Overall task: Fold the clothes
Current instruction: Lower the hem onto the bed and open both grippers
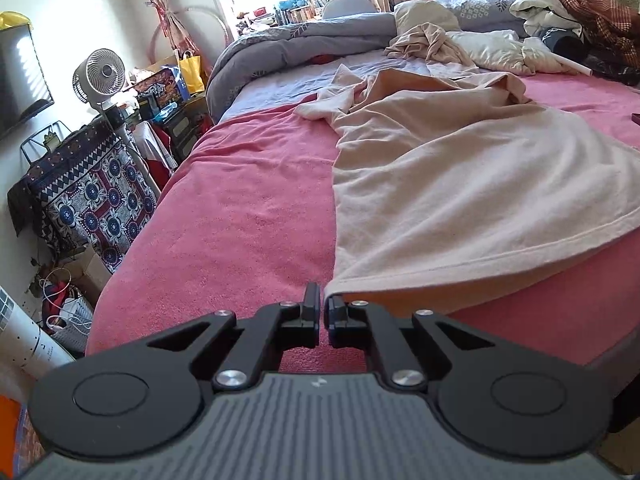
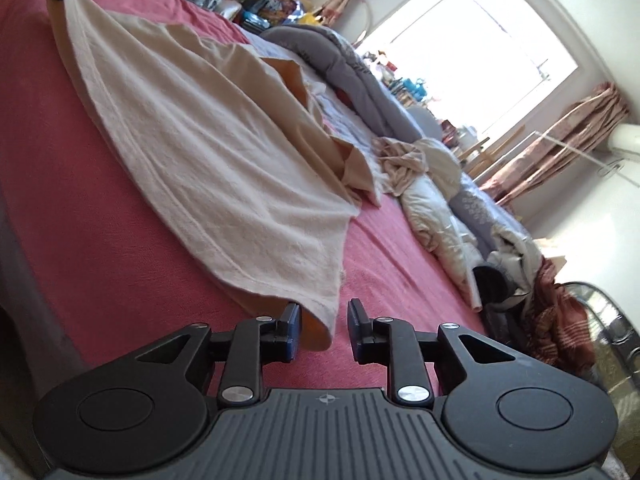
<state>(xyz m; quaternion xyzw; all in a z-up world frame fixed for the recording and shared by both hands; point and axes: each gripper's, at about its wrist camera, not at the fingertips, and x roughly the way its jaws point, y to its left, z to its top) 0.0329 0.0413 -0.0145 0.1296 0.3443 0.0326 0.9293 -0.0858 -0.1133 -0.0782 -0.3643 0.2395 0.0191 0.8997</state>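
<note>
On top of the pink terry bed cover (image 1: 248,200) lies the cream cotton garment (image 1: 460,184), spread out long-ways with its hem toward the foot of the bed and its far end bunched up near the grey patterned duvet (image 1: 304,36).

Left gripper (image 1: 323,306) has its fingers pinched nearly together right on the near-left hem corner, and the cloth lifts off the bed there, so I'd say it's got hold of it. From the right wrist view you can see that same corner pulled up into a little peak.

Right gripper (image 2: 323,322) is a different story: fingers a narrow way apart, with the other hem corner hanging down between them, close against the left finger. Nothing clamped as far as I can tell.

My read is we're at the grab-both-hem-corners stage. Whether the right side is about to close or just let go, one shot doesn't settle. If it's closing, it needs the fingers squeezed on the stitched edge, not just the loose flap, so both corners lift evenly.

More crumpled beige and white clothes (image 1: 472,48) sit piled further up the bed.
</note>
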